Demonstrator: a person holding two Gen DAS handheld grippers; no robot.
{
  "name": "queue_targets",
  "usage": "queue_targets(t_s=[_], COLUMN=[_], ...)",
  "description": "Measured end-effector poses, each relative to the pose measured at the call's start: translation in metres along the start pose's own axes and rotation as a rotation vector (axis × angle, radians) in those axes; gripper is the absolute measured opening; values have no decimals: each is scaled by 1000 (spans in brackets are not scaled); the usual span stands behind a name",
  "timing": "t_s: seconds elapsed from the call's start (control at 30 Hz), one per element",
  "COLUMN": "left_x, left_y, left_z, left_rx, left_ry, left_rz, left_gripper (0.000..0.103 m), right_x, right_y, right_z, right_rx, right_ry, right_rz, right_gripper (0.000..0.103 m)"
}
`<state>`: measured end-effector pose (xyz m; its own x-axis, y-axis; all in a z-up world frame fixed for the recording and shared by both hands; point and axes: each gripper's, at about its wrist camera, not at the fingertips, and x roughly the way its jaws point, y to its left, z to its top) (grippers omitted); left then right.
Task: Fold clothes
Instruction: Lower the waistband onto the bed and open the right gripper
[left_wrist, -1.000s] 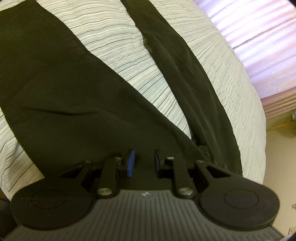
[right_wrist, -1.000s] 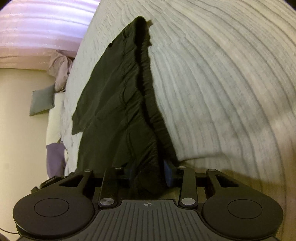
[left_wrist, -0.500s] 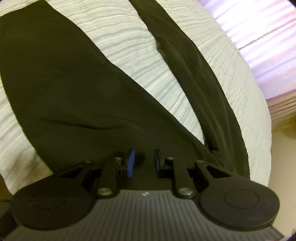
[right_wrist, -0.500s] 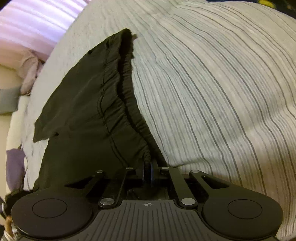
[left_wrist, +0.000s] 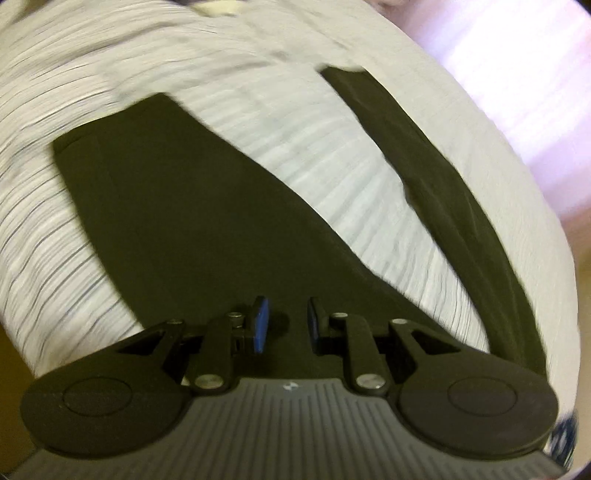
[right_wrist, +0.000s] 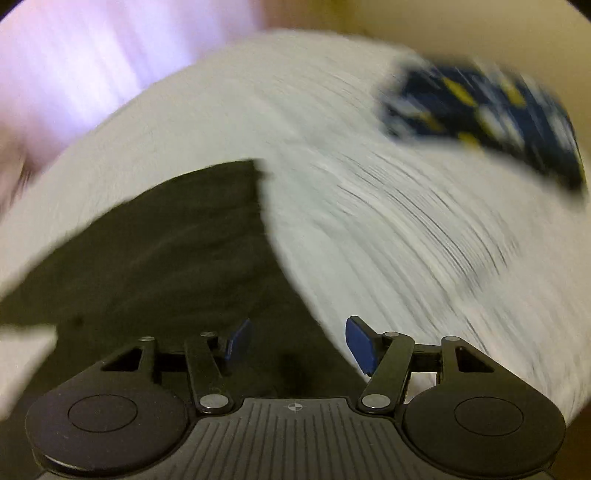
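Two grippers hang over the dark, thin-fabric trousers (left_wrist: 177, 221), which lie spread on the pale striped bed cover (left_wrist: 332, 192). Nearest, the left gripper (left_wrist: 285, 328) sits just above the wide upper part of the trousers with its blue-padded jaws parted and nothing visibly between them; the right gripper (right_wrist: 297, 343) hovers at the trousers' edge with jaws wide apart, one finger over cloth, the other over the cover beside it. Both views are smeared with motion, so a hasty pinch is the first risk: jaws closing off the trousers' hem could catch the striped cover along with them, or only one layer. Farther from the left gripper the two legs splay well apart; folding without bringing them together would likely give a crooked, bunched fold. Well beyond the trousers lies a blurred dark blue patterned cloth (right_wrist: 487, 122), which a wide sweep might drag.
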<state>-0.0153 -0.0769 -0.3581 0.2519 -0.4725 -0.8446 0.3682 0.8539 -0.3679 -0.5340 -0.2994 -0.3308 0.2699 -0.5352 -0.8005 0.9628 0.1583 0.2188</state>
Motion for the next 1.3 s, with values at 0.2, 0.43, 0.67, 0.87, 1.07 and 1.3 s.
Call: queue_targets(t_s=[0.2, 0.43, 0.67, 0.87, 1.07, 1.3], left_x=[24, 0, -13, 21, -10, -95], left_y=[28, 99, 46, 36, 27, 7], left_z=[12, 81, 50, -6, -24, -88], left_rx=[212, 133, 239, 234, 257, 243], left_ry=[23, -79, -45, 84, 144, 158], left_rz=[53, 279, 122, 128, 230, 223], left_gripper=[3, 4, 10, 16, 16, 17], right_x=[32, 21, 0, 19, -6, -68], right_y=[91, 64, 114, 128, 116, 77], right_z=[-52, -49, -50, -95, -103, -104], right_rx=[-356, -95, -188, -341, -407, -262], right_ry=[109, 160, 72, 155, 200, 295], right_rz=[-23, -198, -104, -108, -94, -28], right_gripper=[62, 62, 62, 62, 62, 62])
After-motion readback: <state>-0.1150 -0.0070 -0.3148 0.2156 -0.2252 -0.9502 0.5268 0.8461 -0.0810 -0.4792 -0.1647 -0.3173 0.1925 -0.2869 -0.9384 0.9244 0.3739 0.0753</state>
